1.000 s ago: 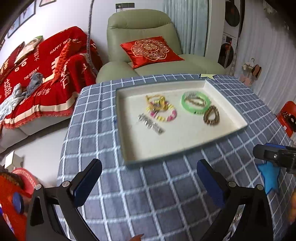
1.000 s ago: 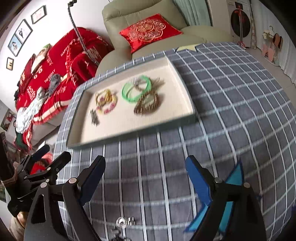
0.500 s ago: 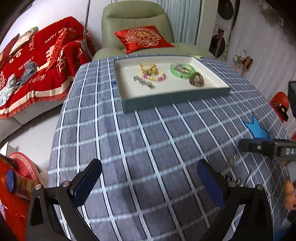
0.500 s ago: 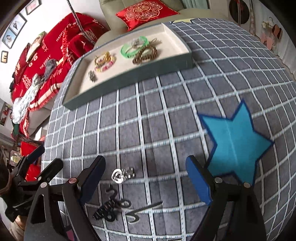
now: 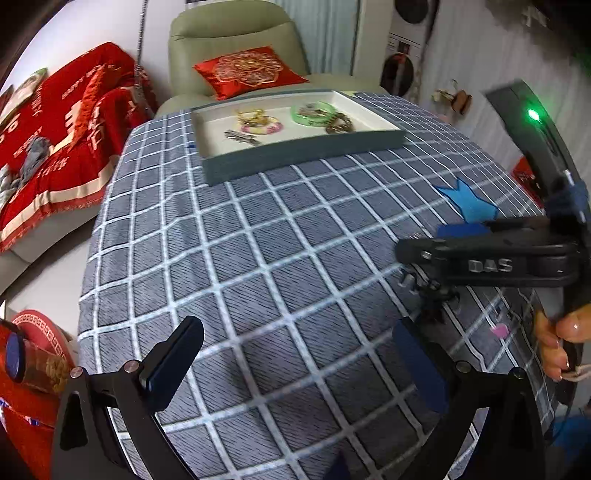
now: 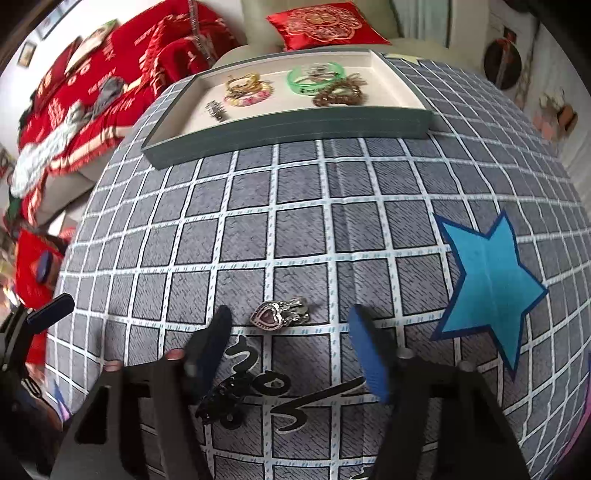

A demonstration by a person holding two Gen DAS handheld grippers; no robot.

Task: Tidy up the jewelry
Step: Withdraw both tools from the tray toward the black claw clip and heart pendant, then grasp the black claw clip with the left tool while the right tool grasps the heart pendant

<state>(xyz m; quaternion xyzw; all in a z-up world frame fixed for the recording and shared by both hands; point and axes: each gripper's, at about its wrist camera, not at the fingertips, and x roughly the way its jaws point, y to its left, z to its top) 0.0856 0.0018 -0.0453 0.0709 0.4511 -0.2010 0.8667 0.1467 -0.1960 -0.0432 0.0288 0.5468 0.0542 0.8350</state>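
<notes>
A: Right claw (image 6: 290,345) — how does it stand?

B: Wide open, holding nothing. It is low over the tabletop (image 6: 303,229) near the near edge. The heart charm (image 6: 279,314) lies on the cloth just ahead of the gap between the blue fingers (image 6: 367,363), touching neither. A dark hairpiece (image 6: 225,400) lies under the left-hand finger, partly hidden by it.

A: And the left claw (image 5: 295,363)?

B: Also wide open and empty, hovering over the near left part of the tabletop. From its view the right claw shows side-on toward the right edge, with a hand (image 5: 559,338) on its handle.

A: Where is the rest of the jewelry?

B: In the tray (image 6: 288,127) at the far edge. A green bangle (image 6: 316,77) sits toward the right end of the tray, with a brown bead bracelet (image 6: 338,95) touching it on the near side. Toward the middle a gold piece (image 6: 243,82) overlaps a pink bead bracelet (image 6: 251,96). A silver clip (image 6: 215,110) lies alone near the left end of the tray.

A: Anything else on the cloth?

B: A blue star (image 6: 489,286) patch toward the right edge, well apart from the charm. Beyond the far edge stands an armchair (image 5: 229,33) with a red cushion (image 5: 249,70).
</notes>
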